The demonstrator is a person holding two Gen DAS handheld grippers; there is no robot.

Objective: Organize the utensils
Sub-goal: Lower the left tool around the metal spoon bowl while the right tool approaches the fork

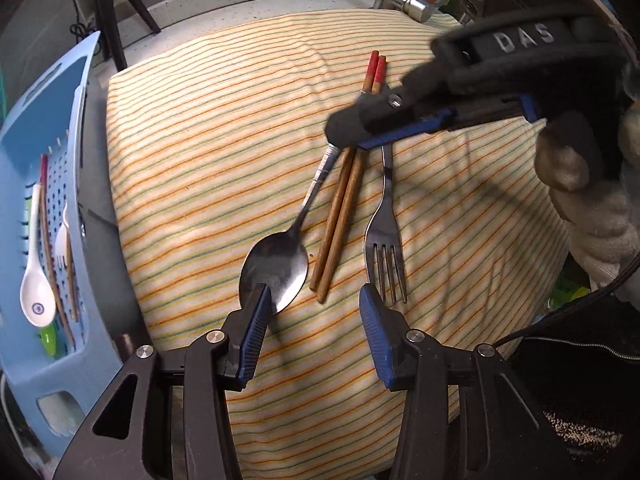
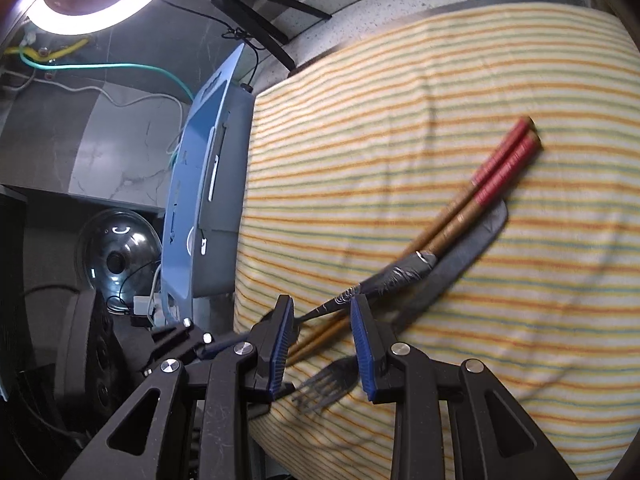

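Altogether 2 chopsticks point(image 1: 340, 208), 1 spoon point(image 1: 276, 268), 1 fork point(image 1: 386, 240), striped cloth point(image 1: 208, 152).

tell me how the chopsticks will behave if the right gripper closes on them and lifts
The chopsticks look like stiff wood, so probably no flex. They are two loose round sticks, so one may roll or slip out. The right gripper straddles the spoon handle too, so that could shift.

Striped cloth point(image 1: 224, 128); red-tipped brown chopsticks point(image 1: 340, 216); blue basket point(image 1: 52, 128).
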